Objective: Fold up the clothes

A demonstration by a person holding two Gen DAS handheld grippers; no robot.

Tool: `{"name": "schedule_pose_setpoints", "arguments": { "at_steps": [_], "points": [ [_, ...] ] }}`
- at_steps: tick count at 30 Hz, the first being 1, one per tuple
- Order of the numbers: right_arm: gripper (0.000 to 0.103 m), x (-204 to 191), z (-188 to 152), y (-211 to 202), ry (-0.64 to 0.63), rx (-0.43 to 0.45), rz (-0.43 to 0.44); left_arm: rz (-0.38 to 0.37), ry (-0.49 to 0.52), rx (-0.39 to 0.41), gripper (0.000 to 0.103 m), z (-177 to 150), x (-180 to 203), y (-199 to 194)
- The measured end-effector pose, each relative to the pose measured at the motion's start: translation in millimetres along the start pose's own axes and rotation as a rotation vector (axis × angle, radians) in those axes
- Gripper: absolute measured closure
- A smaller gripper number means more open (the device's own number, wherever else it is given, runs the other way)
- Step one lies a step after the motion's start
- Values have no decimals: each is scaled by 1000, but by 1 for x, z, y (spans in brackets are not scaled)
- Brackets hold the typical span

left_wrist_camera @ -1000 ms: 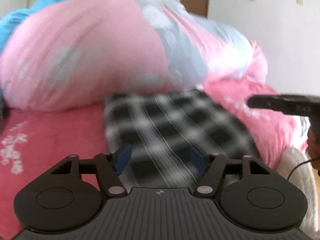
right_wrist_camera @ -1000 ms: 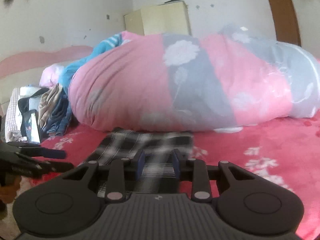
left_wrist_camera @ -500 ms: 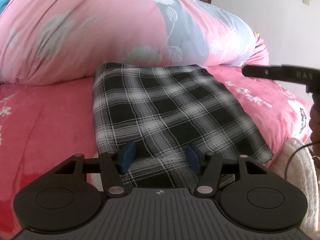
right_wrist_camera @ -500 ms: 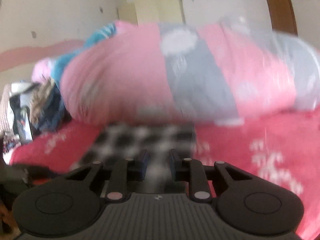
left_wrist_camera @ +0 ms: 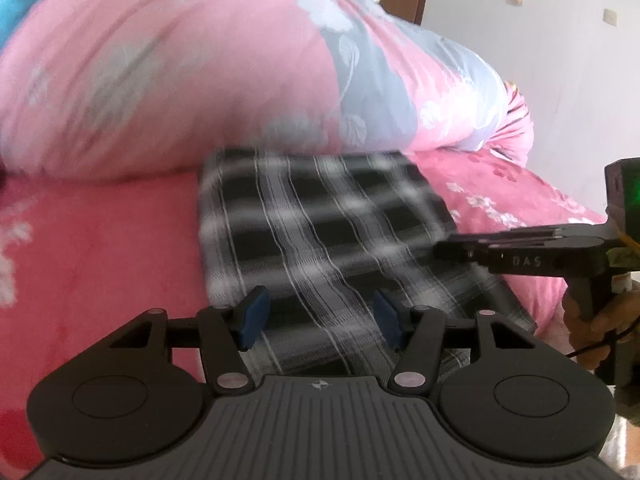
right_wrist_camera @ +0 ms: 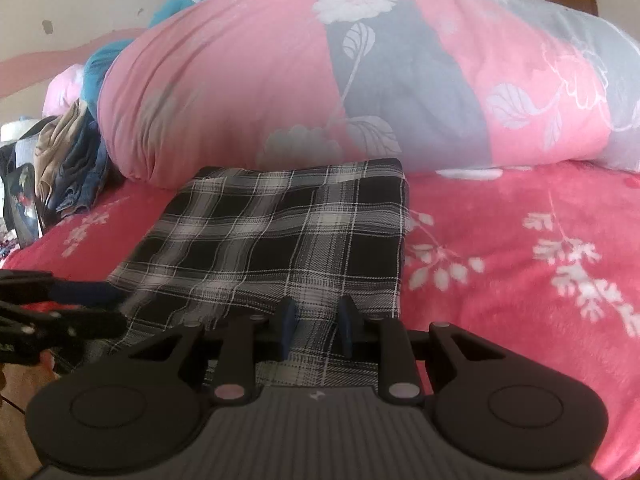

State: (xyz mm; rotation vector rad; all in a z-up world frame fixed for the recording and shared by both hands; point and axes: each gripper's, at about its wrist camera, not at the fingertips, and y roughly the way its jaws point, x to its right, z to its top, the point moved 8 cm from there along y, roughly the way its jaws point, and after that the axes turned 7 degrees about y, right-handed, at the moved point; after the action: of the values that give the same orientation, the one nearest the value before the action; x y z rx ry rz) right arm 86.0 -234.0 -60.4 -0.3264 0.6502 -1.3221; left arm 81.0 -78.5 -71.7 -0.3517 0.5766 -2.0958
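Right claw (right_wrist_camera: 316, 330) dropped closer to plaid cloth (right_wrist_camera: 280, 248) and narrowed, gripping nothing; left claw (left_wrist_camera: 318, 322) unchanged, half-open, empty above cloth.

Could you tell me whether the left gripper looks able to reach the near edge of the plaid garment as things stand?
Probably yes: the left gripper hangs open right over the plaid garment, nothing between them.

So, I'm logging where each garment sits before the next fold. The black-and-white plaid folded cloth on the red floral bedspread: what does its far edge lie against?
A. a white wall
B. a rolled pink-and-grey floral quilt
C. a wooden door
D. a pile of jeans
B: in the right wrist view the far edge of the black-and-white plaid folded cloth meets the rolled pink-and-grey floral quilt on the red floral bedspread.
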Motion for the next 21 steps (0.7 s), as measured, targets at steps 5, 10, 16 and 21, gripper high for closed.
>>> {"name": "schedule_pose_setpoints", "arguments": {
  "at_steps": [5,10,16,21],
  "points": [
    [78,2,-1,1,10,6,5,5,36,40,45,22,-1,1],
    [78,1,-1,2,12,7,2,1,18,-24,45,16,-5,36],
    [78,0,-2,2,9,10,-7,-18,-58,-74,45,-3,-14,55],
    [77,-4,7,-1,-7,-16,-24,-27,-62,-73,44,-3,-14,56]
  ]
}}
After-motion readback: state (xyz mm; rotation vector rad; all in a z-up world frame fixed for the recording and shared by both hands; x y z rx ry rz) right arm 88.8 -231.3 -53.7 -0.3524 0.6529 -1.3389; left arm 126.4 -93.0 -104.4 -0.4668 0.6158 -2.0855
